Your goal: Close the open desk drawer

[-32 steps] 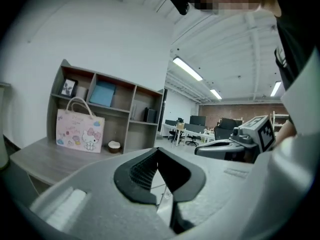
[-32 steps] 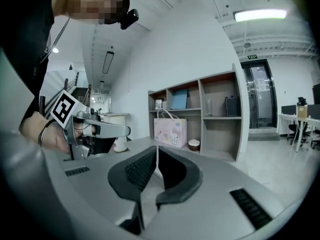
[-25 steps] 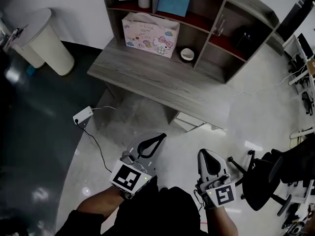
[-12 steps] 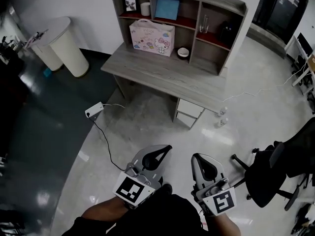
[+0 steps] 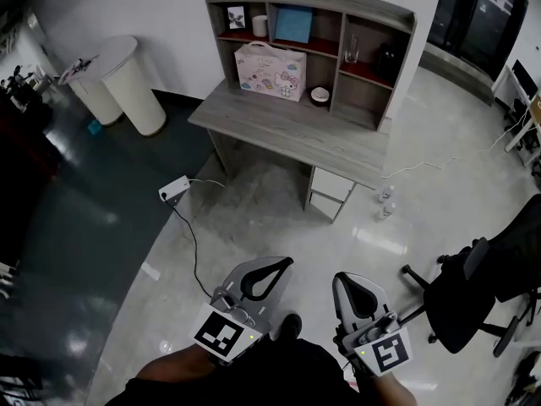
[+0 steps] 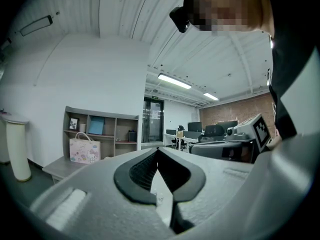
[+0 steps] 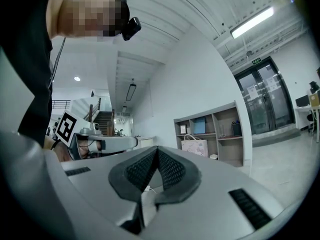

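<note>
Office floor, grey desk well ahead; pink cartoon-print gift bag sat on it, lettering unreadable. Left gripper and right gripper both had jaws pressed together, empty.

- We stand farther back from the surface now, with more floor between it and us.
- The drawer unit beneath it now shows whole.

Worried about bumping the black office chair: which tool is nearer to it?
Right. The right tool sits just left of the chair, apart from it; the left tool lies farther left still.
</note>
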A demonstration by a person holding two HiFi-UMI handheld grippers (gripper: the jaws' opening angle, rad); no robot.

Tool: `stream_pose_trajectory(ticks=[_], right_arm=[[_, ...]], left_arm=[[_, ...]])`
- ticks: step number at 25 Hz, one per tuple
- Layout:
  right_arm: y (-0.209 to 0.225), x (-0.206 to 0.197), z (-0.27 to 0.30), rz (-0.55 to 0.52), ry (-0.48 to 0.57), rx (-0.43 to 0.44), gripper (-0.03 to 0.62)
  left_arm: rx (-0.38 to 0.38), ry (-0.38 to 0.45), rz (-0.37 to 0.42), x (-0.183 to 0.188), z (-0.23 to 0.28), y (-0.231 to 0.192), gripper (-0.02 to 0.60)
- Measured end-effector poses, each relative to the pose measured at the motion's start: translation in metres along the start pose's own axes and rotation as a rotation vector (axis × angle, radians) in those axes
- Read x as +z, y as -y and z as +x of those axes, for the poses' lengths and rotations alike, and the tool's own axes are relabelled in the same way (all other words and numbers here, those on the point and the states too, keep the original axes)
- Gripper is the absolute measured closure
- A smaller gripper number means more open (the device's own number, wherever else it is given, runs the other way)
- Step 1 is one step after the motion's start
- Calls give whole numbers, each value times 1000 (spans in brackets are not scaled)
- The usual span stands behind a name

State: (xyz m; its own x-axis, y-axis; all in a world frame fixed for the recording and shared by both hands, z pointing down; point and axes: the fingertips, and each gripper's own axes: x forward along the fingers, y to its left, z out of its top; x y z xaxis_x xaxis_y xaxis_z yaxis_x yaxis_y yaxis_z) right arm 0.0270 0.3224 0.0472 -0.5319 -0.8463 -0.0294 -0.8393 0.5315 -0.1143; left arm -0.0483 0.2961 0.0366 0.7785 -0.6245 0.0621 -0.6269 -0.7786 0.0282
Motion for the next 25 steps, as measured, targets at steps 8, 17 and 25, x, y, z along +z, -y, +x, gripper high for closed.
stream_pose_trajectory(ticks=[8,17,25], right_arm=[[-13,10,14,-72,9,-42,583],[-11,3,30,-36,12,-106,585],[-13,-2,41,-51,-13,-120,585]], left_arm=[[-11,12,25,0,-11,-10,574],[-11,10,45,3,-17,-38,574],[-6,-6,20,-4,-20,-54,574]])
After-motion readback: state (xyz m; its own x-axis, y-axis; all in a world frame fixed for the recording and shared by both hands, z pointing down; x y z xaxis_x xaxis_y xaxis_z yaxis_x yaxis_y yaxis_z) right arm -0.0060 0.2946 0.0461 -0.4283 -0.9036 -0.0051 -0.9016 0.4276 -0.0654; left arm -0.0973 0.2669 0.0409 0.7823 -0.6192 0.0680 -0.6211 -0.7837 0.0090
